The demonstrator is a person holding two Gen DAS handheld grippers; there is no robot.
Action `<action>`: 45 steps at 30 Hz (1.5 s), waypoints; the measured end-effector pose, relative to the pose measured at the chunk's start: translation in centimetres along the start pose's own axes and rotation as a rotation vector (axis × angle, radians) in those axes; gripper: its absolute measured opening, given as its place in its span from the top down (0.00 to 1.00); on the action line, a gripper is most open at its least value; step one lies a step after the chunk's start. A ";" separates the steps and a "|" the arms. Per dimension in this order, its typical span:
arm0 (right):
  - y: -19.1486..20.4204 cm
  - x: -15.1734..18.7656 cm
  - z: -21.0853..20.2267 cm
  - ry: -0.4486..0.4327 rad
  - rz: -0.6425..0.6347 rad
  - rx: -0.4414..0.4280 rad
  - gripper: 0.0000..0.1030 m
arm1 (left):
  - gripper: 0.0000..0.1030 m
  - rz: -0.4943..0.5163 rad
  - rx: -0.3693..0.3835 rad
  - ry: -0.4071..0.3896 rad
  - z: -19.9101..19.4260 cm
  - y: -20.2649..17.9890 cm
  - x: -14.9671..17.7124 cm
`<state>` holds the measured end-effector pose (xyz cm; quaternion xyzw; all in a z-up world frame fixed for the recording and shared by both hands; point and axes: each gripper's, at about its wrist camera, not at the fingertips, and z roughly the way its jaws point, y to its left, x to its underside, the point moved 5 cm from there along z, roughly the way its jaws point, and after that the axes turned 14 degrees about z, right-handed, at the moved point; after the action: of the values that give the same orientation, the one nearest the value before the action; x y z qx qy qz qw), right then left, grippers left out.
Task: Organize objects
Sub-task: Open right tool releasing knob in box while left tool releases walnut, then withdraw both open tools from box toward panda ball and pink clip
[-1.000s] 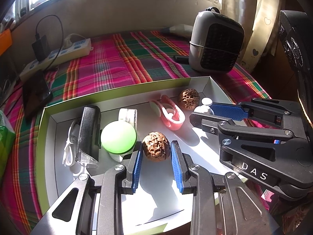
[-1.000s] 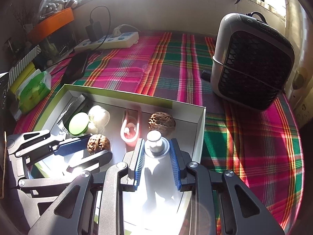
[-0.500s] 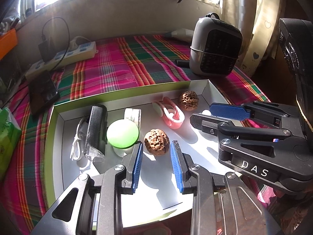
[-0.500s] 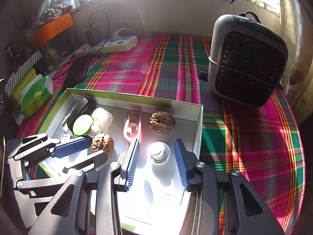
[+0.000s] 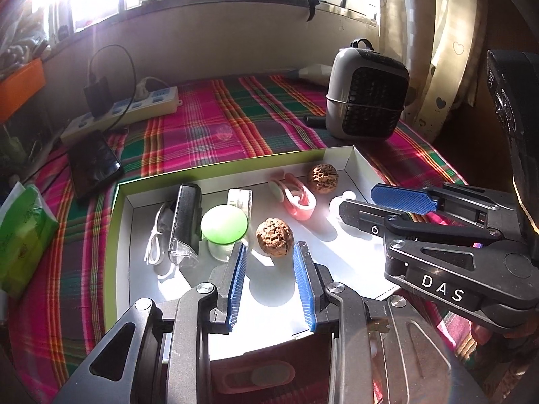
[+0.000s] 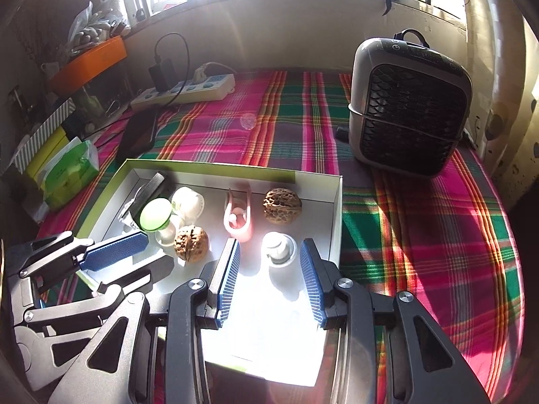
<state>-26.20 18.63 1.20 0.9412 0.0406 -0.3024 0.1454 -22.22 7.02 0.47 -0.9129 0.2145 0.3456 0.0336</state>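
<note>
A white box with green rim [image 5: 121, 222] [image 6: 337, 202] lies on the plaid cloth. Inside are two walnuts [image 5: 274, 236] [image 5: 322, 173], a pink clip [image 5: 298, 197], a green-topped mushroom lamp [image 5: 224, 226], a black device [image 5: 185, 222], a white cable [image 5: 156, 235] and a small white knob [image 6: 279, 247]. My left gripper [image 5: 271, 252] is open, pulled back just short of the near walnut [image 6: 191, 243]. My right gripper [image 6: 269, 256] is open, the white knob lying free just ahead of its fingertips.
A grey fan heater [image 6: 407, 104] stands at the back right. A power strip [image 5: 134, 111] with a charger, a dark phone [image 5: 94, 163] and a green tissue pack [image 5: 23, 235] lie to the left. An orange tray [image 6: 89, 64] sits on the far-left shelf.
My right gripper opened, let go of the white knob in the box and drew back. My left gripper also drew back and up from the near walnut.
</note>
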 end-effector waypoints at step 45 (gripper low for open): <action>1.1 7.3 -5.9 -0.126 0.047 -0.014 0.58 | 0.73 -0.097 -0.048 -0.079 -6.7 2.9 8.0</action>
<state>-16.74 19.29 1.80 0.9200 0.0113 -0.3570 0.1612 -13.94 0.00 0.61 -0.9085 0.1600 0.3843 0.0368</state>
